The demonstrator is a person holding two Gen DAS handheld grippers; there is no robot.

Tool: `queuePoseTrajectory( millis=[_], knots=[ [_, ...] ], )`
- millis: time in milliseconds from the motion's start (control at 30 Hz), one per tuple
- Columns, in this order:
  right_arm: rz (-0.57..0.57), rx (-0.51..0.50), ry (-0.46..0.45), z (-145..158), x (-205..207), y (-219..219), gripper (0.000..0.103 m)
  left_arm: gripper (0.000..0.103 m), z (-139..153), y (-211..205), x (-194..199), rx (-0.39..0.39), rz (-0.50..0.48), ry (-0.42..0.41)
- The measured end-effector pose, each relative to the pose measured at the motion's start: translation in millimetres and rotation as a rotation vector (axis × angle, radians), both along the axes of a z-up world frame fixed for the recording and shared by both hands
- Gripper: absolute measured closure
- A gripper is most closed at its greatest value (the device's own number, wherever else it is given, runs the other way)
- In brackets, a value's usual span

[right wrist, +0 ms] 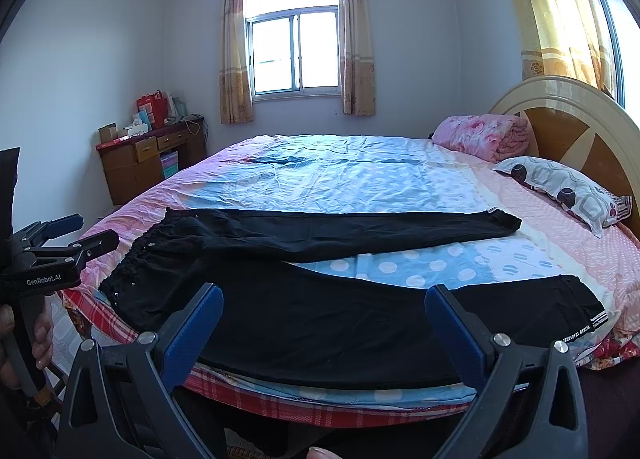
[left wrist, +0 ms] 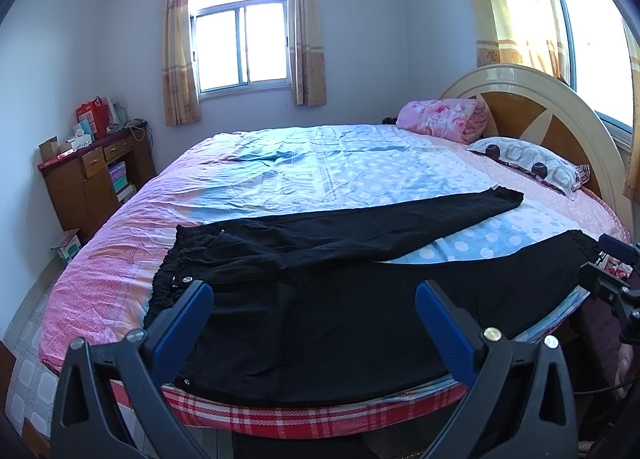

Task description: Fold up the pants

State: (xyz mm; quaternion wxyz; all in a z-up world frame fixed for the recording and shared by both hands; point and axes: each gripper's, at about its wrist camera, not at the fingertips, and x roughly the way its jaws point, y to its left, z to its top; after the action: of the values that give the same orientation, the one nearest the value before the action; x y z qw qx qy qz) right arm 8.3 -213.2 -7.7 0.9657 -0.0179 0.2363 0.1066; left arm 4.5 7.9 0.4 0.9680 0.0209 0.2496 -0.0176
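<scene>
a wide bed (left wrist: 120, 279) fills the room, its sheet (left wrist: 360, 167) pink along the edges and pale blue with white dots through the middle, creased but mostly flat; a red plaid layer (left wrist: 300, 419) shows under the near edge. a rounded cream and wood headboard (left wrist: 560, 115) stands at the right, with a patterned pillow (left wrist: 528, 163) against it and a folded pink quilt (left wrist: 444, 119) just beyond the pillow. a window (left wrist: 242, 47) with peach curtains (left wrist: 178, 47) sits in the far wall, and a sunlit yellow curtain (left wrist: 508, 7) hangs behind the headboard. in the far left corner a wooden cabinet (left wrist: 88, 183) carries a red bag (left wrist: 93, 117) and small boxes (left wrist: 54, 147) on top, contents too small to tell; stacked packets (left wrist: 120, 177) fill its open shelf. a carton (left wrist: 67, 245) lies on the tiled floor (left wrist: 28, 375) beside it.

the black pants (left wrist: 320, 319) lie spread flat across the near side of the bed, waistband (left wrist: 172, 259) to the left, legs splayed in a v toward the right; the far leg (left wrist: 400, 215) ends near the pillow, the near leg (right wrist: 520, 307) runs along the bed edge with a striped cuff (right wrist: 596, 321).

the left gripper (left wrist: 314, 329) hovers above the hip area, blue pads (left wrist: 180, 331) wide apart and empty. the right gripper (right wrist: 324, 329) hovers over the near leg, likewise spread apart, holding nothing. a hand (right wrist: 38, 335) grips the left tool's handle
</scene>
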Motion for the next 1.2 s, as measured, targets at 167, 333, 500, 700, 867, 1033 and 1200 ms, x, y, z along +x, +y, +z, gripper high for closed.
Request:
queuePoseTrajectory(
  millis=[167,333,500,700,867,1033,1200],
  knots=[
    [0.002,-0.001,0.003,-1.4,-0.2,1.1,0.001,0.000,-0.7,-0.2,0.2,0.000,0.000,0.001],
    [0.004,-0.002,0.004,-2.9,-0.3,2.2,0.001,0.000,0.8,0.5,0.3,-0.002,0.000,0.000],
    [0.004,-0.002,0.005,-3.3,-0.3,2.3,0.001,0.000,0.9,0.4,0.4,-0.002,-0.001,-0.001],
    [0.004,-0.003,0.006,-2.9,0.0,2.6,0.001,0.000,0.4,0.6,0.1,-0.004,0.001,-0.001],
    [0.004,-0.003,0.006,-3.7,-0.5,3.2,0.001,0.000,0.0,0.9,-0.1,-0.005,-0.001,0.000],
    [0.005,-0.004,0.009,-3.5,0.1,2.8,0.001,0.000,0.7,1.2,-0.3,-0.004,0.001,0.000],
    [0.006,-0.005,0.012,-6.0,0.1,3.6,0.001,0.000,0.9,1.1,-0.4,-0.005,0.000,-0.001]
  ],
)
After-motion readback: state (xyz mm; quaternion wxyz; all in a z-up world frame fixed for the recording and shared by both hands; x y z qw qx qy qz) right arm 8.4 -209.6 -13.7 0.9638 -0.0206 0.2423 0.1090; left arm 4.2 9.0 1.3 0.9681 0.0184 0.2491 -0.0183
